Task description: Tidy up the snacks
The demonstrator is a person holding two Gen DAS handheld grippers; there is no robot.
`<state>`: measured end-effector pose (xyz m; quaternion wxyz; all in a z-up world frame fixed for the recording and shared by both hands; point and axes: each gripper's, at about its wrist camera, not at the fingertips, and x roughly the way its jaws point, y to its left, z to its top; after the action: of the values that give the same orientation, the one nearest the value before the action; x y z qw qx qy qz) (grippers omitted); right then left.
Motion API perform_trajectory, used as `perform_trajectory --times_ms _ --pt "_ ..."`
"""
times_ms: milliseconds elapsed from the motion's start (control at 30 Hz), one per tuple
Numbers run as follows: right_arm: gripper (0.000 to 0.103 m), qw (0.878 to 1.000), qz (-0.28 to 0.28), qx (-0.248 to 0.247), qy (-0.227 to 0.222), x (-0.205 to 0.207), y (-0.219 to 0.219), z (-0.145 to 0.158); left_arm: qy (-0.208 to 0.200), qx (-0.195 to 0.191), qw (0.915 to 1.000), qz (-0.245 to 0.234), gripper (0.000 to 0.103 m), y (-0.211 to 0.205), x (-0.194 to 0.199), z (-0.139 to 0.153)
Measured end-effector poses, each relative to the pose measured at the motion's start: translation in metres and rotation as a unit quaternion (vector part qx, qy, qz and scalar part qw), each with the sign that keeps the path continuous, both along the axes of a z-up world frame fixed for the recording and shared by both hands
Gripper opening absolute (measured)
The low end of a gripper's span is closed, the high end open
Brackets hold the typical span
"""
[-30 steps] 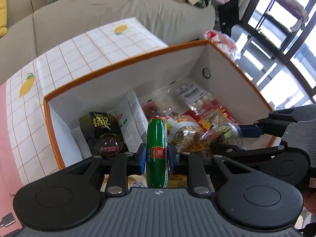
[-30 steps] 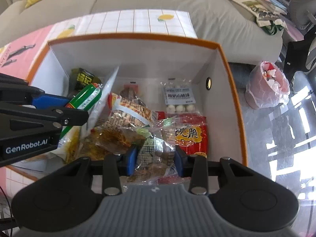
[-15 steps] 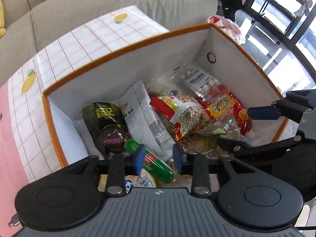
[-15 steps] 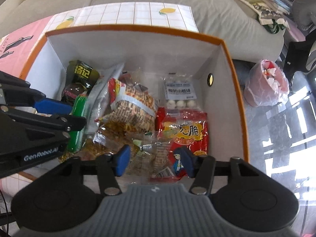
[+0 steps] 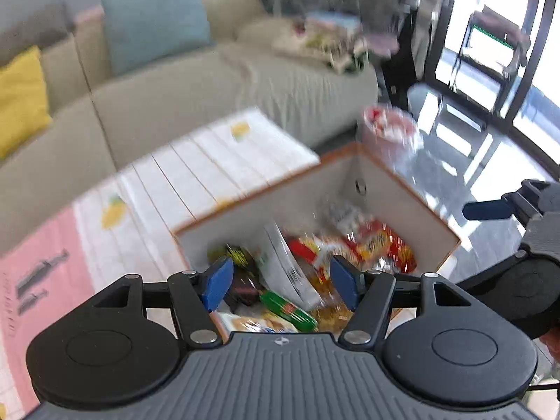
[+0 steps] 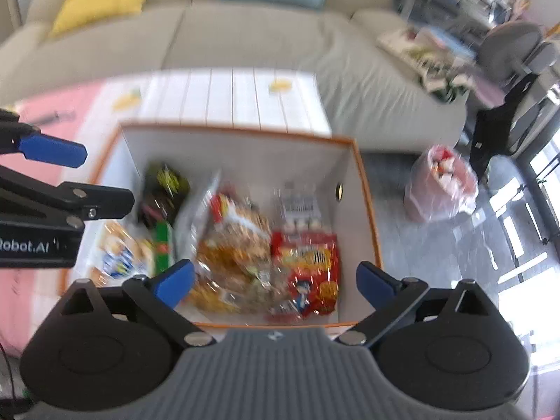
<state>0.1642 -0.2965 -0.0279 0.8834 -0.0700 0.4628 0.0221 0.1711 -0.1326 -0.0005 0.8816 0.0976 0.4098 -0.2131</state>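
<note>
A white storage box with an orange rim (image 5: 413, 192) (image 6: 367, 189) holds several snack packs. A green sausage stick (image 5: 288, 311) (image 6: 163, 245) lies among them, beside a white pouch (image 5: 283, 262), a red snack bag (image 6: 313, 262) and a clear packet of brown snacks (image 6: 231, 255). My left gripper (image 5: 281, 283) is open and empty above the box's near left side. My right gripper (image 6: 274, 281) is open and empty above the box's near edge. Both views are motion-blurred.
The box stands on a table with a white tiled and pink cloth (image 5: 196, 175). A beige sofa (image 6: 245, 31) with yellow and teal cushions is behind. A pink-lined waste bin (image 6: 442, 182) stands on the floor at the right.
Both grippers let go: the green sausage stick and the clear packet now lie in the box. Both grippers have opened wide and pulled up and back from the box.
</note>
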Motion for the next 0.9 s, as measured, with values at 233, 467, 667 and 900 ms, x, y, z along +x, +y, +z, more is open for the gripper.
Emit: perform_trajectory --times_ms 233,467,667,900 --pt "0.1 0.993 -0.01 0.039 -0.109 -0.06 0.024 0.053 -0.134 -0.006 0.9908 0.011 0.08 0.033 -0.067 0.058" --pt "0.1 0.975 -0.022 0.045 -0.215 -0.12 0.046 0.094 -0.219 -0.047 0.9713 0.08 0.088 0.072 -0.125 0.099" --pt "0.1 0.957 -0.014 0.034 -0.287 -0.166 0.07 0.112 -0.275 -0.021 0.9519 0.133 0.089 0.088 -0.167 0.104" --pt "0.1 0.952 -0.01 0.047 -0.303 -0.209 0.086 0.105 -0.278 0.012 0.946 0.166 0.093 0.088 -0.205 0.094"
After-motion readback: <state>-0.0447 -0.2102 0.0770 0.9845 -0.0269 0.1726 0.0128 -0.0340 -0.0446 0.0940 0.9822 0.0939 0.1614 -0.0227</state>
